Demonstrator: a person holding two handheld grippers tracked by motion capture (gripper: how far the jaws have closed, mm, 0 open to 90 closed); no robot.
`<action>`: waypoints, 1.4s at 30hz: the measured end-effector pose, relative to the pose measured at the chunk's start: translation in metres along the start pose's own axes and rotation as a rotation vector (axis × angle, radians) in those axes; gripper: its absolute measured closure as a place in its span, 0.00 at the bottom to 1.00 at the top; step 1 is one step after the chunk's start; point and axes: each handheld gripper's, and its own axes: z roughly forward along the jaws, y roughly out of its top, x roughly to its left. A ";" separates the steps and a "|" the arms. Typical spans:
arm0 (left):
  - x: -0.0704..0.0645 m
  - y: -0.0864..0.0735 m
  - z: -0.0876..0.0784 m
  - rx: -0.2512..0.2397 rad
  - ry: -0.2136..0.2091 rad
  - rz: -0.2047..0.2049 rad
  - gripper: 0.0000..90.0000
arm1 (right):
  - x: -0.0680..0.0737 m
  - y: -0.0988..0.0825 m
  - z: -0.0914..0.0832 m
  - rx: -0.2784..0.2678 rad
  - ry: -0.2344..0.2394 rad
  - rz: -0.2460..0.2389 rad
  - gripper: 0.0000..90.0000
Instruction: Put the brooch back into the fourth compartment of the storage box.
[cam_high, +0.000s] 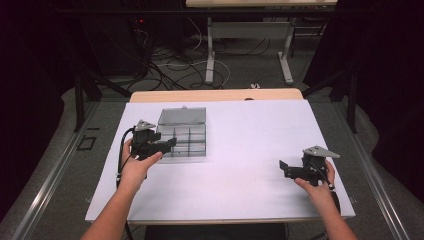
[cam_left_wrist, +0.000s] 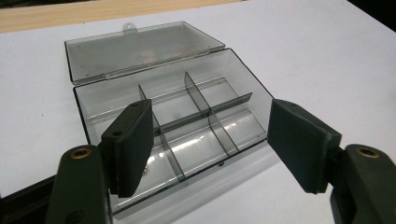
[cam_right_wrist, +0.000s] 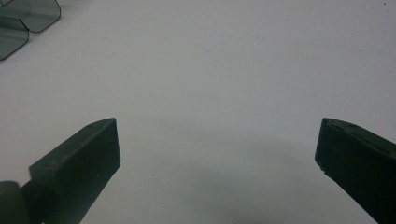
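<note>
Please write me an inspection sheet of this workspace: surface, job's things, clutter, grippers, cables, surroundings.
Surface: white sheet over a wooden table.
Job's things: clear compartment box, lid open and laid back, compartments look empty.
Clutter: nothing seen.
Grippers: left gripper open, near the box; right gripper open over bare sheet.
Cables: black cable trails from left gripper; loose cables on floor beyond.
Surroundings: dark curtains, another table's legs.

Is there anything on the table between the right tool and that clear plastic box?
Nothing visible. The right tool sits open over the bare white table cover, and the stretch leading to the open box holds nothing. The left tool, also open, is at the box's near edge, off that path.
</note>
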 end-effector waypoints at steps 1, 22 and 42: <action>-0.001 -0.001 -0.001 -0.008 0.001 0.007 0.34 | 0.000 0.000 0.000 -0.002 0.002 0.000 0.00; -0.005 -0.018 -0.027 -0.034 -0.052 0.008 0.02 | 0.001 0.000 0.000 0.000 -0.001 0.002 0.00; 0.011 -0.052 -0.048 -0.055 -0.024 0.007 0.00 | 0.001 0.000 0.000 -0.002 -0.002 -0.001 0.00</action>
